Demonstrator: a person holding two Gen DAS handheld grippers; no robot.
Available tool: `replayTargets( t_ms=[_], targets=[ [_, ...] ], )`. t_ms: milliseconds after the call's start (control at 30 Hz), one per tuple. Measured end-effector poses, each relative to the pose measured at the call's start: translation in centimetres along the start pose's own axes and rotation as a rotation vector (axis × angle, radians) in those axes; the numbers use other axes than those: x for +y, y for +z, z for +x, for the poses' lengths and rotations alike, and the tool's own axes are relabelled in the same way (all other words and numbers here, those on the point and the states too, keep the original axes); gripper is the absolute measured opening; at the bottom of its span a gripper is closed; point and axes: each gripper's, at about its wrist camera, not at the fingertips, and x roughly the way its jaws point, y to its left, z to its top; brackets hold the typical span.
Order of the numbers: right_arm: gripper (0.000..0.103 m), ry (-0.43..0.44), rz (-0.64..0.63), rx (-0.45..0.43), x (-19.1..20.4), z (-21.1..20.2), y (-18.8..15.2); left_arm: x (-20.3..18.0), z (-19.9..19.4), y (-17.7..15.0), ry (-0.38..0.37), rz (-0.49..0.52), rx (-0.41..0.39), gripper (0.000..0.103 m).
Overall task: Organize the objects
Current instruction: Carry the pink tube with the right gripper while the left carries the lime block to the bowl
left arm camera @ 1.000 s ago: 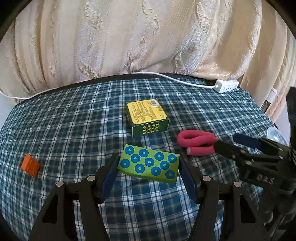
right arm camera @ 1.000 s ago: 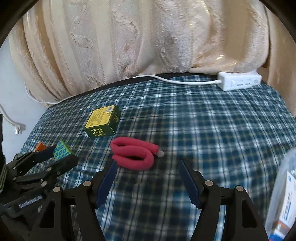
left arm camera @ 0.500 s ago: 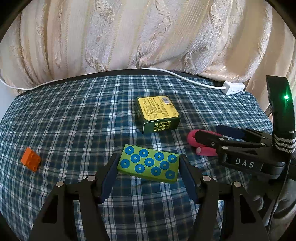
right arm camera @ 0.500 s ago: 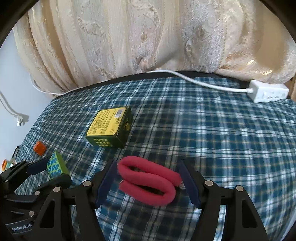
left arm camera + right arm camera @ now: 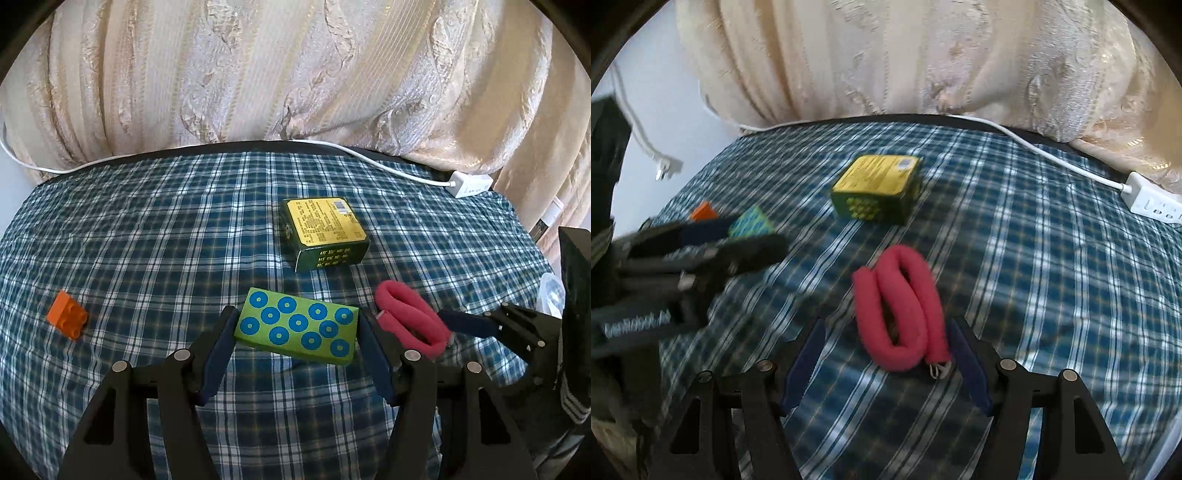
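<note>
My left gripper [image 5: 297, 334] is shut on a green block with blue rings [image 5: 297, 329] and holds it just above the blue plaid cloth [image 5: 155, 236]. My right gripper [image 5: 884, 356] is open around the near end of a folded pink foam roller [image 5: 901, 306] that lies on the cloth; the right finger touches it. The roller also shows in the left wrist view [image 5: 410, 325], with the right gripper's fingers [image 5: 465, 321] at it. A green and yellow box [image 5: 325, 232] lies beyond; it also shows in the right wrist view [image 5: 877, 194].
An orange toy brick [image 5: 67, 319] lies at the left of the cloth. A white power strip [image 5: 471, 184] and its cable [image 5: 369, 160] run along the back edge under cream curtains [image 5: 295, 74]. A clear plastic item [image 5: 552, 295] sits at the right edge.
My right gripper has moved forward and turned, so the pink roller now lies lengthwise between its fingers. My left gripper still holds the green block and has shifted slightly left.
</note>
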Motion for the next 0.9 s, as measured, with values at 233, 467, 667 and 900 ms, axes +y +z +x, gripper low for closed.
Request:
replayTargets(
  t_ms=[233,467,667,900],
  targets=[
    [0.072,-0.081,0.035,-0.031,-0.7,1.0,1.0,0.0,-0.3,0.0,0.008,-0.009,-0.005,0.065],
    [0.065,-0.143,-0.013,-0.039,0.8,1.3,0.7,-0.1,-0.3,0.0,0.006,-0.004,-0.002,0.065],
    [0.055,-0.173,0.002,-0.042,1.2,1.1,0.5,-0.3,-0.5,0.0,-0.001,-0.001,-0.008,0.065],
    [0.054,-0.161,0.103,-0.071,0.6,-0.7,-0.7,-0.8,-0.8,-0.1,-0.010,0.006,-0.015,0.065]
  ],
)
